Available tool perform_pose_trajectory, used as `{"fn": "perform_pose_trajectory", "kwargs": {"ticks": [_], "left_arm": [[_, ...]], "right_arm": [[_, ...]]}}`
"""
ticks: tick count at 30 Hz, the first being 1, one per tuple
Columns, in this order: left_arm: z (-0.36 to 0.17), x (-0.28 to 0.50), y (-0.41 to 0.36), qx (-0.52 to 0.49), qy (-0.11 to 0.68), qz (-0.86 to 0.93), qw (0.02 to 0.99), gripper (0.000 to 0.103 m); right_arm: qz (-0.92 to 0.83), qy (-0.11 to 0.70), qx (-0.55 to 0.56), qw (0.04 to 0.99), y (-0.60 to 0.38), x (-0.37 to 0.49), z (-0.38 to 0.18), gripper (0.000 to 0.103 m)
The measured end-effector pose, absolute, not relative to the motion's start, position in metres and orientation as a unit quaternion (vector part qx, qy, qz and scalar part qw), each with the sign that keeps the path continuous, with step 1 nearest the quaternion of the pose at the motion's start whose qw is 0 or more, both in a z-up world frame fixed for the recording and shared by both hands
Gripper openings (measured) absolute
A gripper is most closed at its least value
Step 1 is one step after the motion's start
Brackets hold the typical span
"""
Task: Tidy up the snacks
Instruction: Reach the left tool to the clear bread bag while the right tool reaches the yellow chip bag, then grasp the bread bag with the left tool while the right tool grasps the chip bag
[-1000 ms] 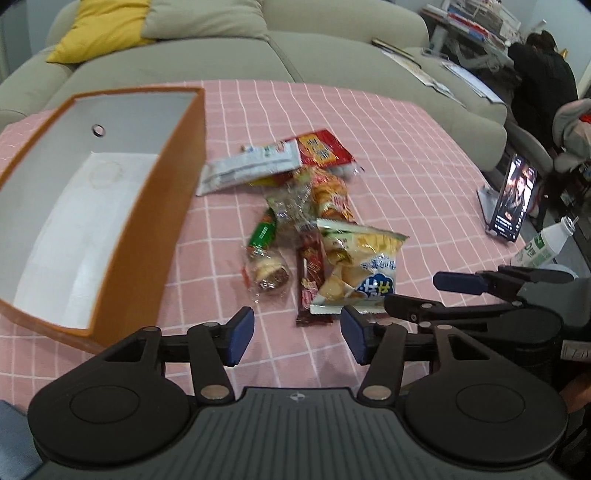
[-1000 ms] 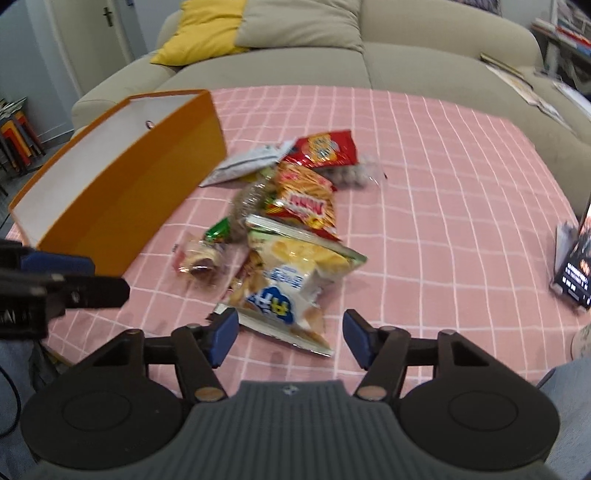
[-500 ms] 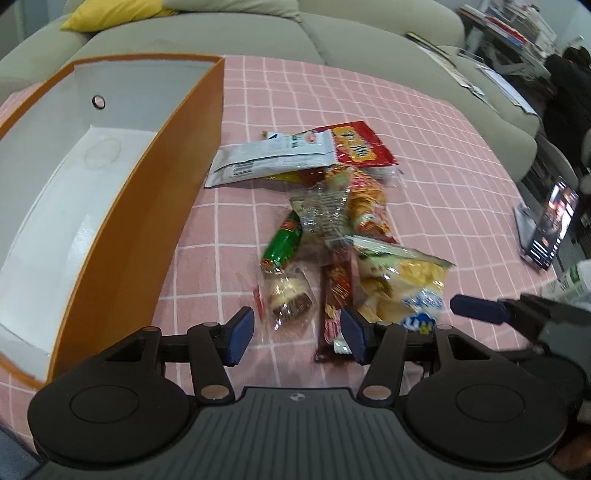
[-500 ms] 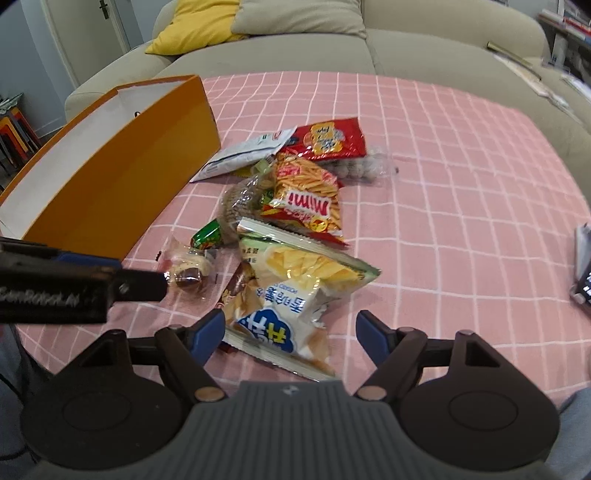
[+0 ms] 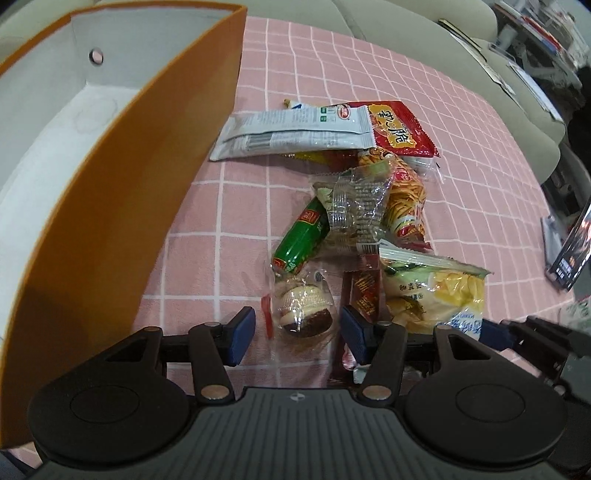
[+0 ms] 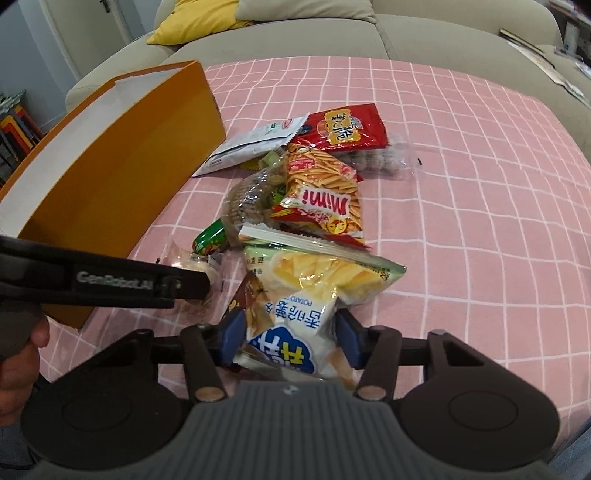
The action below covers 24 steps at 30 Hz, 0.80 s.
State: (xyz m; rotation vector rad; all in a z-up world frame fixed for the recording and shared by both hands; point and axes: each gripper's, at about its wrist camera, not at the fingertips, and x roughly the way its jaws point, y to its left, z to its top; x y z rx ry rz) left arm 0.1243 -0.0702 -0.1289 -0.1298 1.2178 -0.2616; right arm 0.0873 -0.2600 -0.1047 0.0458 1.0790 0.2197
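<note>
Both claws lower over snack pile; right claw (image 6: 290,338) jaws just closing, pinching chip bag (image 6: 314,291); left claw (image 5: 297,334) apart, narrowing, straddling wrapped pastry (image 5: 303,314), pads not touching

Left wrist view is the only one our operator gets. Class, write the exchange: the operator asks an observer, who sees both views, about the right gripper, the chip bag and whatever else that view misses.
Operator: Is the right gripper on the chip bag? I see only its tip.
Observer: Yes. The right gripper has just been closing, and it pinches the lower end of the chip bag from both sides.
Operator: Is anything behind the red packet?
Observer: A clear bag of round balls lies partly under the red packet.
Operator: Is anything on the sofa?
Observer: A yellow cushion rests on it.
</note>
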Motion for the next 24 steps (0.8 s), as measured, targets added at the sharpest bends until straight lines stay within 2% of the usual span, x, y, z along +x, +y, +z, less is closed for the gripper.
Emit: {"fn": "perform_pose_trajectory", "kwargs": {"ticks": [4, 7, 10, 12, 24], "left_arm": [[-0.135, 0.127, -0.071, -0.066, 0.580, -0.114, 0.804, 0.051], [-0.136, 0.125, -0.072, -0.065, 0.581, -0.113, 0.803, 0.049], [-0.135, 0.124, -0.073, -0.061, 0.580, -0.111, 0.805, 0.046], [-0.132, 0.123, -0.075, -0.054, 0.578, -0.107, 0.807, 0.040], [-0.096, 0.100, -0.069, -0.044, 0.534, -0.113, 0.837, 0.038]], "right_arm": [[0.104, 0.515, 0.020, 0.850, -0.260, 0.088, -0.105, 0.046], [0.104, 0.515, 0.021, 0.850, -0.261, 0.087, -0.105, 0.044], [0.104, 0.515, 0.022, 0.851, -0.261, 0.088, -0.104, 0.039], [0.105, 0.517, 0.023, 0.850, -0.261, 0.088, -0.102, 0.036], [0.112, 0.489, 0.024, 0.865, -0.262, 0.073, -0.079, 0.032]]}}
